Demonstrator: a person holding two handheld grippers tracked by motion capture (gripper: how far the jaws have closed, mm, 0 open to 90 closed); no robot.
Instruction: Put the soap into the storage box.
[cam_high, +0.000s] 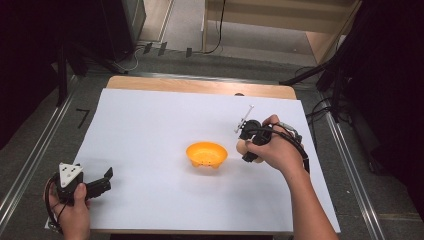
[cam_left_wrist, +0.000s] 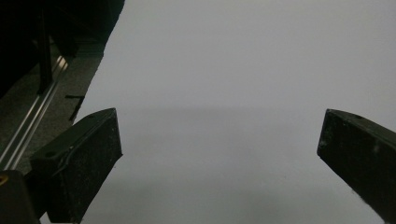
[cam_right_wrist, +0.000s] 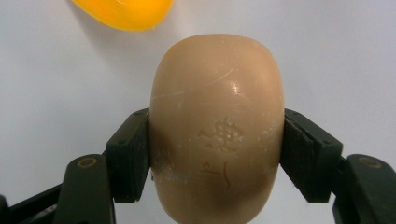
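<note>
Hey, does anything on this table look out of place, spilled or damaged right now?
Nothing stands out. The orange dish sits upright on the white sheet with nothing spilled. The tan soap bar is clamped squarely in the right gripper; it shows only faint scratches. The left gripper rests open near the sheet's corner.

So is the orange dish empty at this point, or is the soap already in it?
Empty. The high view shows nothing inside the orange dish; the soap is outside it, clamped between the right gripper jaws.

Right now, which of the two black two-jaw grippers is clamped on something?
The right gripper: its pads press both sides of a tan oval soap bar. The left gripper stands open over bare white paper.
</note>
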